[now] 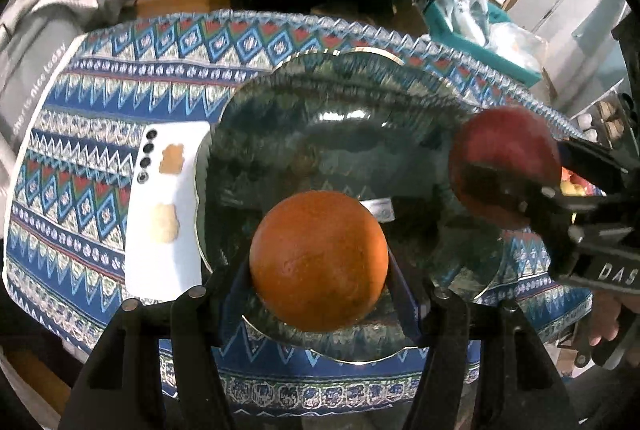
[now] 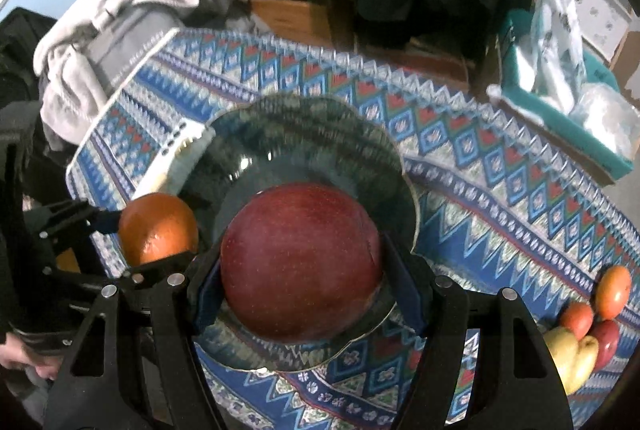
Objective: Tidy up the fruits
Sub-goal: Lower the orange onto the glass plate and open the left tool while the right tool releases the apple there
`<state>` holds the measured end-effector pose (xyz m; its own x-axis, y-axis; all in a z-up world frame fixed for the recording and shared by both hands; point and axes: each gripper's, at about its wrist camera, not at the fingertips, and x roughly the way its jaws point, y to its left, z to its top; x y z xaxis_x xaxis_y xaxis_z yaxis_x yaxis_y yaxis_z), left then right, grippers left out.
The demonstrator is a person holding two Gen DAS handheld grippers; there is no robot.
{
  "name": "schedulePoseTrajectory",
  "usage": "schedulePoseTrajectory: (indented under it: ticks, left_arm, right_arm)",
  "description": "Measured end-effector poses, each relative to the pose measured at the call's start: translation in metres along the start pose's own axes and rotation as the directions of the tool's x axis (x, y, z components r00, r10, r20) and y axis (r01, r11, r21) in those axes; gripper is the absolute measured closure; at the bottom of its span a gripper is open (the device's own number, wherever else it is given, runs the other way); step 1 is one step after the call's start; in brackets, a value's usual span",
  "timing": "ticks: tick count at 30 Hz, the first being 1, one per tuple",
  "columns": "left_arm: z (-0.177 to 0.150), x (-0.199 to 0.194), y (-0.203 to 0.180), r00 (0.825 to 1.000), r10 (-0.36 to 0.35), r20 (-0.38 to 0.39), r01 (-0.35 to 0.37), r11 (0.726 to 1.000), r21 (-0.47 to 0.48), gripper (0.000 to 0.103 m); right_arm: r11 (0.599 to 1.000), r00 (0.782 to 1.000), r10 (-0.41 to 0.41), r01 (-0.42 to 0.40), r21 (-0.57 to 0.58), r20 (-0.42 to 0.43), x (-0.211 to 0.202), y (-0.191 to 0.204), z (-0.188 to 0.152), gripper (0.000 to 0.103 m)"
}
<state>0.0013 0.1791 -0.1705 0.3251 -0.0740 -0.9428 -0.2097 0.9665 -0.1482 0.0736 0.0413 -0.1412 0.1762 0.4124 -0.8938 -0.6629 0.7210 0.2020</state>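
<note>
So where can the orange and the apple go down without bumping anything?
The dark plate is bare inside, so both the orange and the apple fit. Its left rim is crowded by the white phone; the fruit pile fills the right cloth corner.

Black left gripper [image 1: 320, 294], silver screws, blue-padded fingers [image 1: 404, 294], right gripper [image 2: 302, 282] lettered "DAS"
</note>
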Motion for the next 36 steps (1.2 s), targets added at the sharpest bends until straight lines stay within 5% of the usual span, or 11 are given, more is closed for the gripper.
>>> schedulePoseTrajectory:
  ticks: [22,36]
  left_arm:
    - [-0.015,0.038,-0.006,0.989,0.005,-0.149,-0.003,1.000,0.012,0.038]
    - [-0.010,0.023,-0.005,0.994,0.022,-0.107,-0.019,0.999,0.029,0.038]
  right_arm:
    - [0.999,0.993,0.032,-0.032,0.001,-0.116,0.033,0.003,-0.027,0.032]
    - [0.996,0.997,0.066,-0.065,0.056,-0.027,0.011,-0.003,-0.024,0.031]
